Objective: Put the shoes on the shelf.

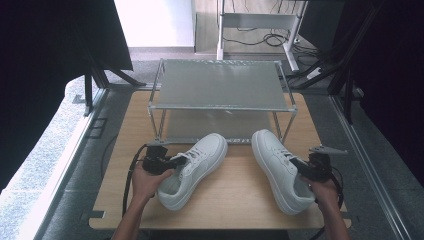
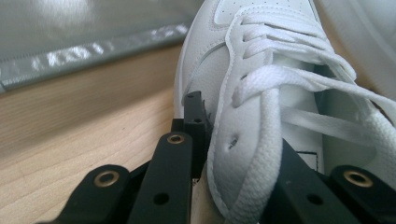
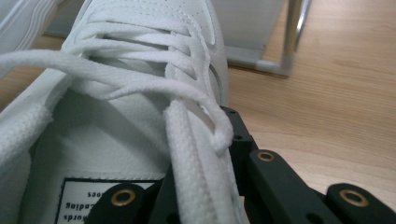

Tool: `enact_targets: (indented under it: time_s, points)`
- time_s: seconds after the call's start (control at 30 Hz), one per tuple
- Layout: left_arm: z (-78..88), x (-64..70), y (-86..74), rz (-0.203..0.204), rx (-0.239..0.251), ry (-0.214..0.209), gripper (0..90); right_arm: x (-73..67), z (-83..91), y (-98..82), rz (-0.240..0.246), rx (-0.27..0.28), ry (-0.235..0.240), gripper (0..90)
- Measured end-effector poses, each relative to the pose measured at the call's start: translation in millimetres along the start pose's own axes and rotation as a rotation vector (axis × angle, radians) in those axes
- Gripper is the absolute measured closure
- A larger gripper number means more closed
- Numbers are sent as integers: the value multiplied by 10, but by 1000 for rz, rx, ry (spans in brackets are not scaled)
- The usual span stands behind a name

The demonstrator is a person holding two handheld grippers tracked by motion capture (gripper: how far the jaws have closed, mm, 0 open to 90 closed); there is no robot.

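Left tongs [image 1: 176,161] and right tongs [image 1: 299,164] each clamping a white laced sneaker [image 1: 192,170]

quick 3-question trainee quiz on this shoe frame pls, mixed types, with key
1. True or false: the left gripper is shut on the lace-side wall of the left shoe.
2. The right gripper is shut on: A) a rack leg B) the right shoe C) nothing
3. Fill in: both shoes lie on the wooden table, toes toward the metal ____.

Key: 1 true; 2 B; 3 rack
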State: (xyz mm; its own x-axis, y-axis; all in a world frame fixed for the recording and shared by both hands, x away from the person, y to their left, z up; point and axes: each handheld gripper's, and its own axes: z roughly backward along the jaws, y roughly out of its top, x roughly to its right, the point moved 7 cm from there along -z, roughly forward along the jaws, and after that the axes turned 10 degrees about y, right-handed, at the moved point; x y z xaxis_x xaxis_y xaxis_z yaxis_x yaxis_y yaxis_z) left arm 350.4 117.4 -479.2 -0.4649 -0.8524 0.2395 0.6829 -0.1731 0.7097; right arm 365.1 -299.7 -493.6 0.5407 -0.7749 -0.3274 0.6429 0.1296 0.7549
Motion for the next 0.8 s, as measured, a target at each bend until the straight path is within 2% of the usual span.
enact_targets:
  time_s: [0.07,0.27,0.3,0.43,0.67,0.8]
  points:
    - [54,16,17,20,22,-25,819,-28,17,-5,-9,10,17,871]
    - [148,31,40,28,60,-71,816,-111,23,9,-5,29,43,870]
    - [163,19,33,38,71,-87,816,-153,24,25,-2,41,60,870]
    - [193,-10,17,50,83,-97,816,-220,46,62,4,67,98,870]
    - [310,-22,63,63,122,-125,816,-258,101,103,-26,126,132,870]
    - [371,-18,91,65,141,-138,816,-279,130,118,-19,135,155,870]
